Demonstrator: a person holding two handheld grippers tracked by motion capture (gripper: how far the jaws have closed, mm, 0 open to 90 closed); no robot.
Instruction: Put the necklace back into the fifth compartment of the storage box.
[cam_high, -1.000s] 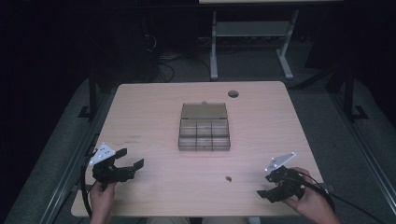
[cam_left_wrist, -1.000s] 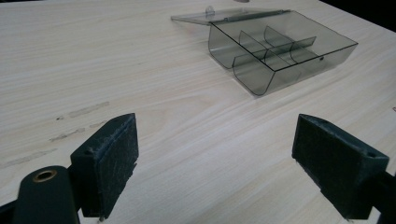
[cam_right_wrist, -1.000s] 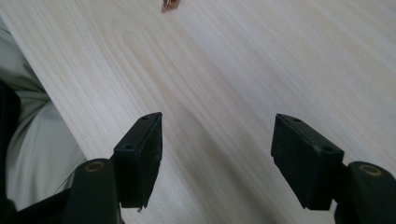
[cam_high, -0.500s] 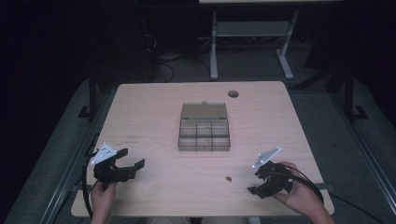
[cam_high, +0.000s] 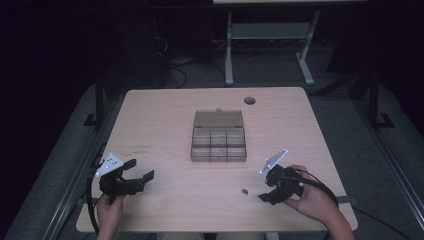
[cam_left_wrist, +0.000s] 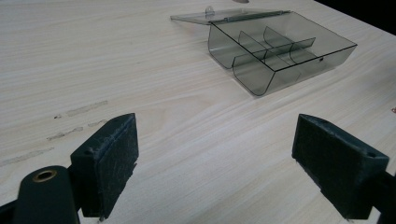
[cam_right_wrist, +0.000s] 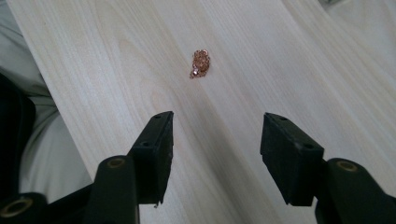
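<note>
copper-coloured trinket (cam_high: 244, 191), a tiny tangled lump that might be a fine chain though it is too small to be sure, lies loose on the pale worktop (cam_high: 165, 115) near the front edge. from the high view it sits well in front of the smoky compartment box (cam_high: 219, 144), whose lid is folded back flat behind it. the right claw (cam_high: 269, 190) has swung in from the right edge over the last second and now hangs just to the right of the trinket, jaws pointed at it. the left claw (cam_high: 140, 170) has stayed parked near the front left corner, well apart from everything.

the left gripper view looks between wide-spread jaws at bare wood, with the compartment box (cam_left_wrist: 275, 49) farther off and its divided cells looking empty; this claw is spread and holds nothing.

the right gripper view has the trinket (cam_right_wrist: 201, 63) lying ahead of the jaws and roughly centred between them, not yet touched. the right claw (cam_right_wrist: 217, 149) is parted and empty too.

that shift reads to me as lining up for a pick, and the open box looks the likely place for it.
</note>
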